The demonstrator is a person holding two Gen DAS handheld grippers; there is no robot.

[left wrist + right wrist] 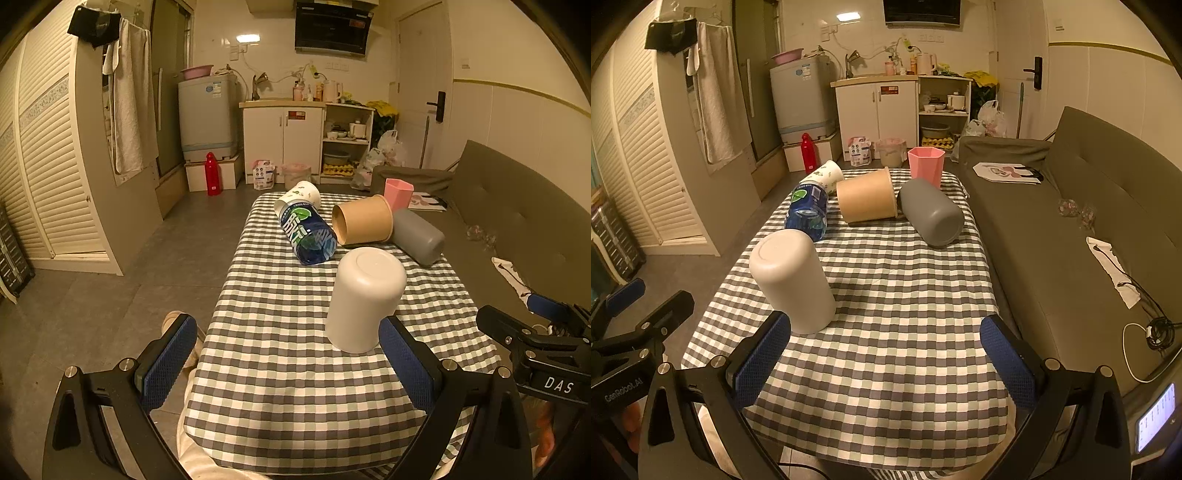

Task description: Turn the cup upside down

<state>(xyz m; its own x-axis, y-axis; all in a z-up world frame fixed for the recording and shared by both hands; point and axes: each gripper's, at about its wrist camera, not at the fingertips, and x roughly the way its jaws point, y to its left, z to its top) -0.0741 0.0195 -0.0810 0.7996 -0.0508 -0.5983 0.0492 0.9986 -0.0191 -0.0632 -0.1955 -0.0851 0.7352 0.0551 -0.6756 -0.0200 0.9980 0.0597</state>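
A white cup (364,297) stands upside down, base up, on the checked tablecloth (280,369). In the right wrist view it (794,277) stands at the left of the cloth. My left gripper (288,373) is open and empty; its right finger (406,365) is just beside the cup's rim. My right gripper (886,365) is open and empty, its left finger (761,362) just in front of the cup. Neither holds it. The right gripper also shows at the left wrist view's right edge (532,332).
Behind the cup lie a blue can (308,232), a white paper cup (301,195), a brown paper cup (364,221) and a grey cup (419,236). A pink cup (925,164) stands upright at the far edge. A grey sofa (1071,229) runs along the table's right.
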